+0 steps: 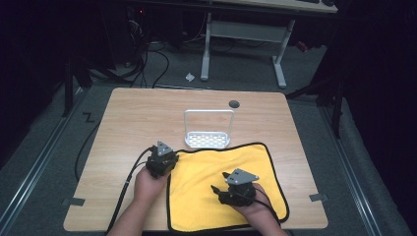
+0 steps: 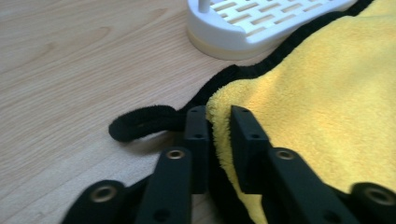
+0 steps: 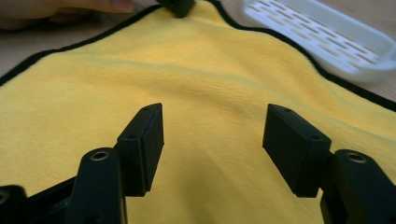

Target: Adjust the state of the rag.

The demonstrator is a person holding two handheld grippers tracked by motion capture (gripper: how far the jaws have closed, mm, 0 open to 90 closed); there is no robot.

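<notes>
Yellow black-edged microfibre cloth (image 1: 223,189) on wooden table (image 1: 133,118): left gripper (image 2: 219,126) clamped on its corner; right gripper (image 3: 212,140) spread apart above it.

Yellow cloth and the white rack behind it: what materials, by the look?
Cloth: soft, fuzzy matte pile, likely microfibre or fleece, with a black stitched edge; it buckles in folds where the left gripper pinches its corner. Rack: smooth, slightly glossy white base with moulded slots, probably plastic; its hoop handle could be metal or plastic.

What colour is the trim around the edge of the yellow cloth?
Black. The trim on the yellow cloth shows best in the left gripper view.
</notes>
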